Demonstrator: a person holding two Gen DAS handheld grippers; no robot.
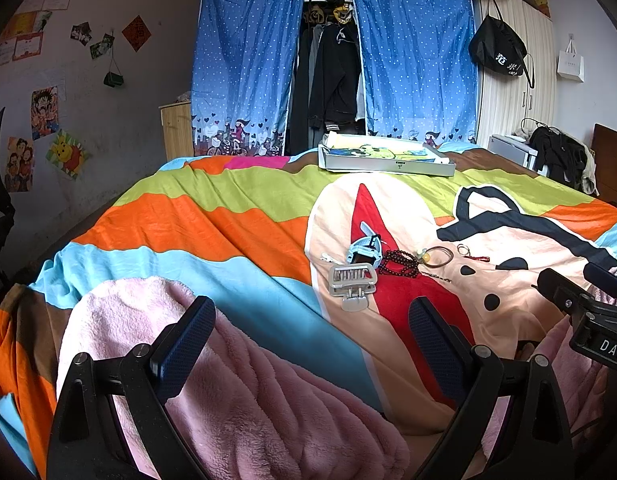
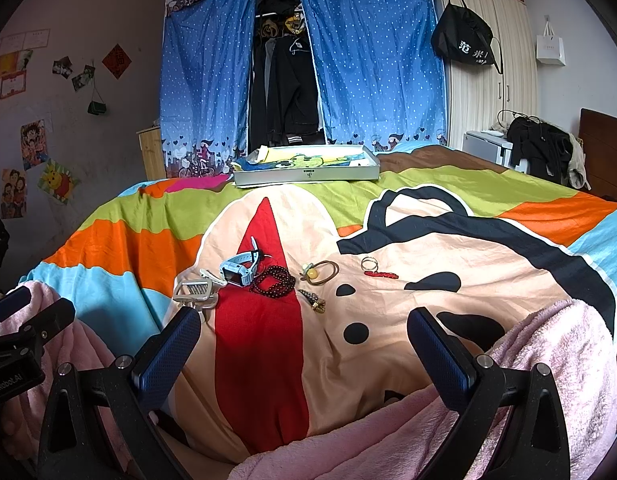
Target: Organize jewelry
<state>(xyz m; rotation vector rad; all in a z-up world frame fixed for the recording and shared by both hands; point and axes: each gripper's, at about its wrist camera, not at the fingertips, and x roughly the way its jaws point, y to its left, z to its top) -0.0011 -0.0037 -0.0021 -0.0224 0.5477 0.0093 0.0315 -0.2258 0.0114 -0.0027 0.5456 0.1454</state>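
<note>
Both the left hand-held gripper and right hand-held gripper hover agape and empty over pink fleece; beyond, a hair claw, watch, bead bracelet and rings lie mid-bed, a tray farther back.

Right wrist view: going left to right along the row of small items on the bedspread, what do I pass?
Hair claw clip → blue watch → dark bead bracelet → brown hair tie → metal ring with the red charm just below it.
</note>
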